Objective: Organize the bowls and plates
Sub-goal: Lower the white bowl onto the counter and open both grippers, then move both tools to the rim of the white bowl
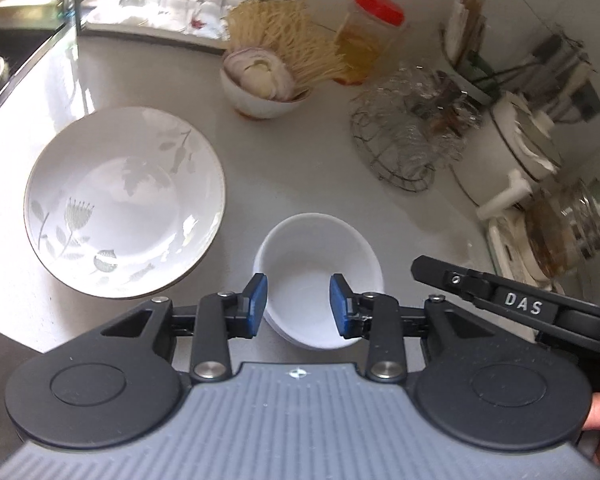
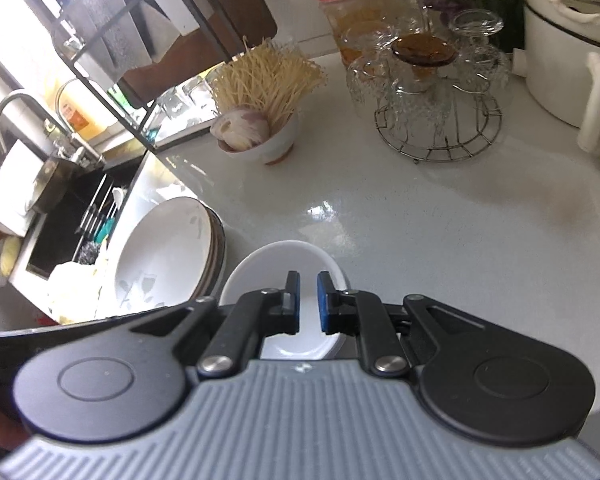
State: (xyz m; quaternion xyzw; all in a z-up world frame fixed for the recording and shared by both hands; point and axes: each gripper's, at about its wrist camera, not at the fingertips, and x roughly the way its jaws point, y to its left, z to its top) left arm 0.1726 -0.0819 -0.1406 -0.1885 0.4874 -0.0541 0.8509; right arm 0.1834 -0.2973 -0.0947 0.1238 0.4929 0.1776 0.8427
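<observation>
A white bowl (image 1: 318,256), nested on others by the look of its layered lower edge, stands on the pale counter. My left gripper (image 1: 299,300) hovers over its near side, open, its blue pads (image 1: 256,300) touching nothing. A floral plate (image 1: 124,200) lies to the bowl's left. Just right of the bowl is my right gripper (image 1: 424,266), apart from the rim. In the right wrist view the right gripper (image 2: 309,300) is shut with only a thin slit between its pads and nothing in it, above the white bowl (image 2: 260,268). The floral plates (image 2: 172,248) form a stack beside it.
A small bowl of onion and noodle-like strands (image 1: 264,80), a red-lidded jar (image 1: 364,36), a wire rack of upturned glasses (image 1: 408,140), a white pot (image 1: 512,148) and a glass jar (image 1: 572,220) crowd the back and right. The sink (image 2: 72,216) lies left of the plates.
</observation>
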